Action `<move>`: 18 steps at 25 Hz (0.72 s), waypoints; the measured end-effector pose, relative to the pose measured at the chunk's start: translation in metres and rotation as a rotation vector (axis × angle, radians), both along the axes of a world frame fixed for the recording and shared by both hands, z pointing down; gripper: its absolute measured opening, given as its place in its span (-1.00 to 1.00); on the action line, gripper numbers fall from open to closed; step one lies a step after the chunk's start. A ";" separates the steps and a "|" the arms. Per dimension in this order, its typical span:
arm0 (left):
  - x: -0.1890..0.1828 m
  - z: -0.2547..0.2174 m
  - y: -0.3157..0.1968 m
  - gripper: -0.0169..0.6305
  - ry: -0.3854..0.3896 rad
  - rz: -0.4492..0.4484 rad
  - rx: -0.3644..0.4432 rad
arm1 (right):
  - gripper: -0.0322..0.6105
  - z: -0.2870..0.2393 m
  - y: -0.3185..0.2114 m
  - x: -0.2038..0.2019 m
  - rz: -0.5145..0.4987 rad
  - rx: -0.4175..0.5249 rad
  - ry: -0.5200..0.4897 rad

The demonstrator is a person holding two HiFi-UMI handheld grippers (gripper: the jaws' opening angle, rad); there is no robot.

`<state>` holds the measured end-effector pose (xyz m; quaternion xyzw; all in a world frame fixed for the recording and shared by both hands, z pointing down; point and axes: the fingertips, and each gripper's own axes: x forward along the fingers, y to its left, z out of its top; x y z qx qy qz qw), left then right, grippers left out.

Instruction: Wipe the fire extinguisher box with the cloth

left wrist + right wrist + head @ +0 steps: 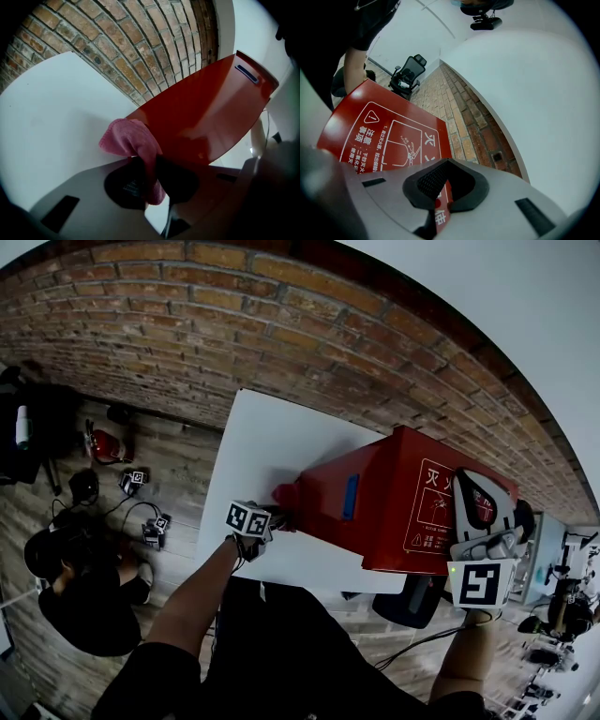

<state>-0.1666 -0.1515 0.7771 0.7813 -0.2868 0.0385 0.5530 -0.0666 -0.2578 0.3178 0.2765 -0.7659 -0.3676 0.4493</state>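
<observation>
The left stretch of the tabletop (267,442) was bare, so there was loads of room to come in from that side. The fire extinguisher box (394,493) hogged the right part and blocked any straight reach across. The brick wall (281,324) ran right along the tabletop's back edge, so it was tight behind the box. The left hand-held gripper (149,176), clamped on the cloth (133,138), sat at the box's left end. The right hand-held gripper (440,183) pinched the box's edge at the other end, so both ends were taken. On the floor to the left, a crouching person (84,587) and loose gear (141,507) crowded that side.
</observation>
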 end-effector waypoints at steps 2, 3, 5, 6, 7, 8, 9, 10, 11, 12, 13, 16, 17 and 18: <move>0.000 -0.003 0.000 -0.66 0.004 0.001 0.002 | -0.84 0.000 0.000 0.000 -0.001 0.001 0.000; 0.000 -0.005 0.000 -0.66 0.007 0.001 0.004 | -0.84 0.000 0.000 -0.001 -0.003 0.001 0.001; -0.001 -0.010 -0.001 -0.66 0.015 0.001 0.009 | -0.84 -0.002 0.000 -0.002 -0.005 0.005 0.002; -0.001 -0.013 -0.001 -0.66 0.019 0.000 0.011 | -0.84 -0.002 0.000 -0.002 -0.005 0.006 0.000; -0.001 -0.016 -0.001 -0.66 0.024 0.000 0.012 | -0.84 -0.002 0.000 -0.002 -0.004 0.006 -0.002; -0.001 -0.019 0.000 -0.66 0.029 -0.001 0.015 | -0.84 -0.002 0.000 -0.002 -0.003 0.004 -0.002; -0.001 -0.021 0.000 -0.66 0.033 -0.001 0.016 | -0.84 -0.002 0.000 -0.002 -0.002 0.001 0.000; -0.001 -0.024 0.000 -0.66 0.037 -0.002 0.018 | -0.84 -0.002 0.000 -0.002 -0.003 0.000 0.002; -0.001 -0.026 -0.001 -0.66 0.040 -0.002 0.019 | -0.84 -0.002 0.000 -0.002 -0.004 0.001 0.003; -0.001 -0.029 -0.001 -0.66 0.044 -0.003 0.021 | -0.84 -0.002 0.000 -0.002 -0.006 0.002 0.005; -0.001 -0.031 -0.001 -0.66 0.047 -0.003 0.024 | -0.84 -0.002 0.000 -0.002 -0.006 0.002 0.005; -0.001 -0.040 -0.002 -0.66 0.060 -0.005 0.032 | -0.84 -0.002 0.000 -0.003 -0.009 0.004 0.003; 0.000 -0.043 -0.002 -0.66 0.064 -0.006 0.035 | -0.84 -0.002 0.000 -0.003 -0.008 0.005 0.003; 0.000 -0.047 -0.002 -0.66 0.068 -0.006 0.038 | -0.84 -0.002 0.000 -0.002 -0.005 0.005 0.002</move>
